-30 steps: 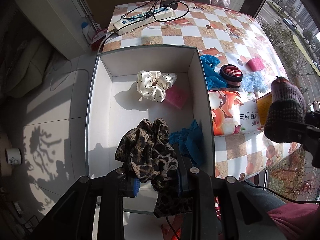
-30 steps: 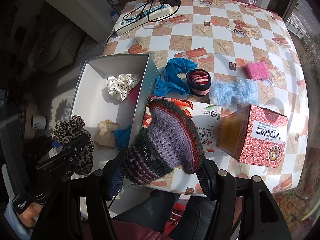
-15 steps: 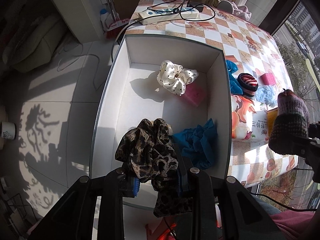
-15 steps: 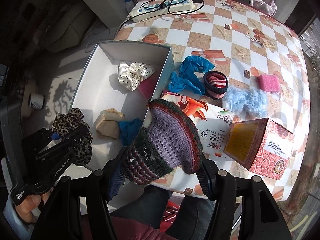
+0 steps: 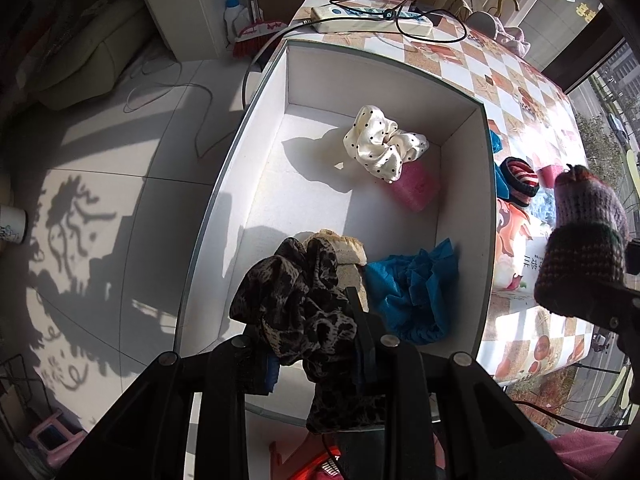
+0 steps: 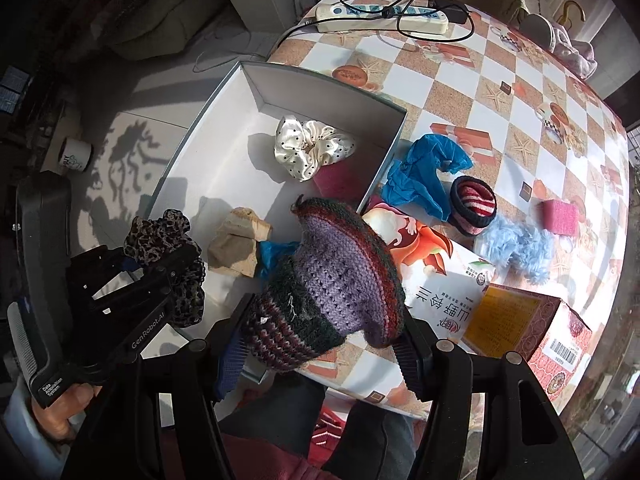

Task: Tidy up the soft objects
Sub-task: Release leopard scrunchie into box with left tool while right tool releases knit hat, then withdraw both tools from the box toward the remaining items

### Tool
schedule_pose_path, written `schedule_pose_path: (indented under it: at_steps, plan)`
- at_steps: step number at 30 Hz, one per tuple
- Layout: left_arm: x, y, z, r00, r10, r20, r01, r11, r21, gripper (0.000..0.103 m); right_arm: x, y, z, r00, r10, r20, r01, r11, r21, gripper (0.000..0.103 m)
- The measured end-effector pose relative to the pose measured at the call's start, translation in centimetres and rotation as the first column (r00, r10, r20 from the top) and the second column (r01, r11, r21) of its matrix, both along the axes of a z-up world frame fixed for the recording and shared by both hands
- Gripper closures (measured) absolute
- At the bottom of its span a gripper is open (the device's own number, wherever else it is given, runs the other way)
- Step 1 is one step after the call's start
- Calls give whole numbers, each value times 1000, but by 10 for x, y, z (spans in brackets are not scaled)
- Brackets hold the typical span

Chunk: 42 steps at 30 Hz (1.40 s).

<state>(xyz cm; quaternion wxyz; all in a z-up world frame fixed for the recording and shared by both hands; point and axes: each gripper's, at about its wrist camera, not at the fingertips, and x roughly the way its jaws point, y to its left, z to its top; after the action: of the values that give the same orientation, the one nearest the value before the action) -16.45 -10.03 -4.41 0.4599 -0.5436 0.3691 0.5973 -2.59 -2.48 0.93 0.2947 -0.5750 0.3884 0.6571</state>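
- Left gripper (image 5: 316, 344) clamped on the leopard scrunchie (image 5: 296, 304), held over the near end of the box (image 5: 464, 184), inside its left wall.
- Scrunchie hanging loose below the jaws; straight under it, the tan cloth (image 5: 344, 256) on the box floor, blue cloth (image 5: 412, 292) just to its right.
- Farther up the box: dotted scrunchie (image 5: 380, 146) touching the pink sponge (image 5: 412, 190), both near the right wall.
- Right gripper (image 6: 320, 340) shut around the knit hat (image 6: 332, 284), crown pointing away from the camera, long axis running along the fingers.
- Hat sitting over the box's near right corner, partly above the printed carton (image 6: 440, 280) outside the wall.
- Key relation: open box floor lies to the left of the hat, past the right wall; left gripper already over it, so nearer to a drop.
- Likely next: let the scrunchie fall where it hangs, then carry the hat leftward over the wall.
- Risk, as a guess: both tools crowding the same near end of the box.
- Outside the box, to its right on the table (image 6: 500, 64): blue rag (image 6: 420, 172), striped band (image 6: 474, 204), fluffy blue piece (image 6: 516, 246), second pink sponge (image 6: 560, 216).
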Motion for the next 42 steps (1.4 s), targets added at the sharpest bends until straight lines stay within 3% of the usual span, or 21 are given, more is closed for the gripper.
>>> schedule_pose_path:
  at_steps: [7, 15, 18, 20, 23, 27, 29, 30, 31, 38, 42]
  plan:
    - [-5, -5, -5, 1000, 20, 3, -19, 1000, -12, 73, -31, -3, -2, 996, 83, -10, -83, 997, 2, 39]
    - [-6, -6, -10, 1000, 16, 4, -16, 1000, -27, 73, -45, -4, -7, 994, 109, -14, -109, 994, -9, 39]
    - [-5, -5, -9, 1000, 13, 19, -13, 1000, -15, 62, -47, -3, -7, 993, 114, -20, -115, 993, -15, 35]
    - [-4, -5, -6, 1000, 12, 12, -12, 1000, -5, 40, -47, -2, -7, 993, 117, -19, -117, 993, -15, 34]
    - [-4, -4, -4, 1000, 10, 5, -10, 1000, 0, 24, -46, -1, -7, 994, 106, -24, -106, 994, -15, 22]
    - [-3, -2, -7, 1000, 11, 3, -11, 1000, -16, 21, -43, 3, -6, 996, 88, -27, -89, 996, -17, 21]
    - [-3, -3, -7, 1000, 17, 18, -17, 1000, -6, 15, -40, 5, -7, 997, 76, -26, -76, 997, -26, 21]
    - [-3, -3, -7, 999, 23, 31, -23, 1000, 4, 12, -38, 7, -8, 997, 69, -24, -70, 997, -33, 14]
    - [-4, -3, -6, 999, 30, 43, -31, 999, 13, 3, -36, 8, -9, 998, 58, -25, -59, 997, -41, 0]
    - [-5, 1, 3, 992, 48, 116, -57, 995, 78, 0, -16, 20, -7, 999, -16, -52, 12, 997, -79, 0]
    - [3, 10, 11, 991, 15, 133, -26, 996, 81, 0, 6, 31, 2, 994, -73, -77, 66, 994, -85, 0]
